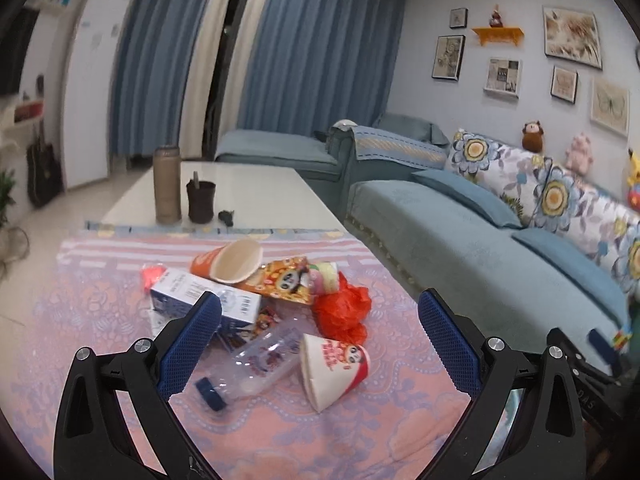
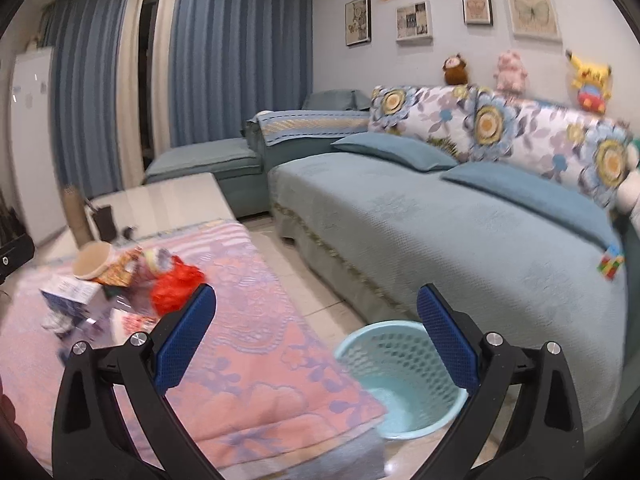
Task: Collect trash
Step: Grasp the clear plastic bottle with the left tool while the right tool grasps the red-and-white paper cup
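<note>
Trash: clear crushed plastic bottle with blue cap lies on the pink floral tablecloth, among paper cups.
Handling: light, slippery (likely springy); grasp mid-body.
Left gripper: fingers spread, empty.
Right gripper: spread, empty, above the pale-blue mesh wastebasket.

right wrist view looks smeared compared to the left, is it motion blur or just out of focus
Right wrist view: likely motion blur; the trash pile and sofa are streaked, while the right gripper, fixed to the camera, stays crisp. Left wrist view: sharp, with the clear bottle and paper cup readable. Both: fisheye bends the curtains, corners dark, room light dim.
</note>
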`<action>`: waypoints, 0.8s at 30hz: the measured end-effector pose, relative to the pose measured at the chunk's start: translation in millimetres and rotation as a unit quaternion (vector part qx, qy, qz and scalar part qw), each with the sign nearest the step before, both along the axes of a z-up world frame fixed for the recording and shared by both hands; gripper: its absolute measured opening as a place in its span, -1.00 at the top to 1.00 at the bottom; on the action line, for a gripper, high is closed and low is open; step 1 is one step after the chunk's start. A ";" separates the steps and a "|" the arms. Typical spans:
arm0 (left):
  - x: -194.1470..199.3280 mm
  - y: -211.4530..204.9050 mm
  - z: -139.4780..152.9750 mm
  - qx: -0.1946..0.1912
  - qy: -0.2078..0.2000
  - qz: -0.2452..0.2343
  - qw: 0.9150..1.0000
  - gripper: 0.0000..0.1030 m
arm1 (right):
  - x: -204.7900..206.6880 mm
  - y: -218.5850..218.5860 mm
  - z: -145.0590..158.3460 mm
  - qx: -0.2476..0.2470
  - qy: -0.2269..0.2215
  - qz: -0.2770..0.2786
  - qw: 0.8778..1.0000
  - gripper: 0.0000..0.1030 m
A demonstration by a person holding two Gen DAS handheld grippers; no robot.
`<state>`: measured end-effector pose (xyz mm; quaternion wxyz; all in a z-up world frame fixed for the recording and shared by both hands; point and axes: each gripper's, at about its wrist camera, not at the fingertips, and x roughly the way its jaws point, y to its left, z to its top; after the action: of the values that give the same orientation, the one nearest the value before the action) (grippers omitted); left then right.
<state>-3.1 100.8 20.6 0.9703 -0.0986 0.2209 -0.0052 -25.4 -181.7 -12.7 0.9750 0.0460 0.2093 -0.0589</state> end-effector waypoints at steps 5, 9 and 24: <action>1.3 50.4 -5.2 -0.024 0.034 -0.005 0.999 -0.83 | 9.4 22.6 1.9 -0.007 0.003 0.052 0.999 -0.85; 12.7 72.2 -34.7 -0.006 0.078 -0.006 0.997 -0.76 | 23.1 51.1 -6.1 -0.002 0.018 0.111 0.994 -0.69; 95.4 64.4 -133.6 0.045 0.181 -0.112 0.976 -0.35 | 89.1 145.8 -80.5 -0.007 0.117 0.228 0.967 -0.34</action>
<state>92.3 165.2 -112.9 0.9110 -0.0288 0.4024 -0.0858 63.7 -35.9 -93.2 0.9317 -0.0174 0.3264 0.1585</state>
